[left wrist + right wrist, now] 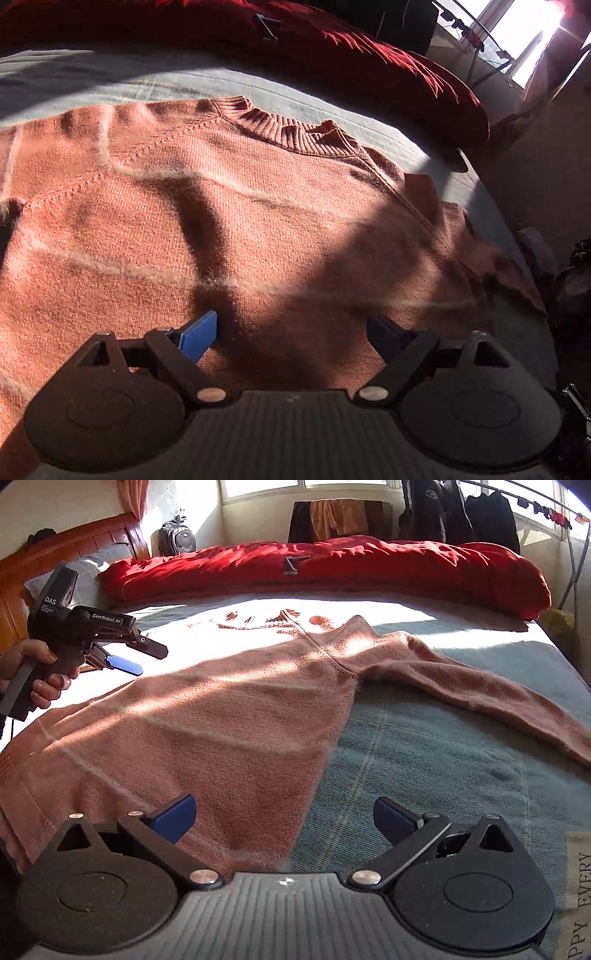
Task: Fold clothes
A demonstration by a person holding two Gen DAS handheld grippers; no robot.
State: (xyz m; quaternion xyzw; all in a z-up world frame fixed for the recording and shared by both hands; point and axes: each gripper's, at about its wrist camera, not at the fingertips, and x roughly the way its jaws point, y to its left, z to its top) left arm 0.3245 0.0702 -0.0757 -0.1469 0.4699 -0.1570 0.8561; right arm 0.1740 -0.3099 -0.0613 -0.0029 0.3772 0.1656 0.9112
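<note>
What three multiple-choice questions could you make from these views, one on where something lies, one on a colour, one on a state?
1. The sweater lies on: A the bed; B a chair; C the floor.
2. The rolled quilt behind it is: A green; B red; C white.
3. The right gripper is: A shut on a sleeve; B shut on nothing; C open.

A: the knit is spread flat on the blue-grey cover.
B: it shows bright red along the far edge.
C: its fingers stand wide apart with nothing pinched.

Sunlit bedroom, wooden headboard (pixel 55 550), red quilt (pixel 332 565), grey-blue bedspread (pixel 443 738), bright windows (pixel 332 485), clothes rail (pixel 535 502)
</note>
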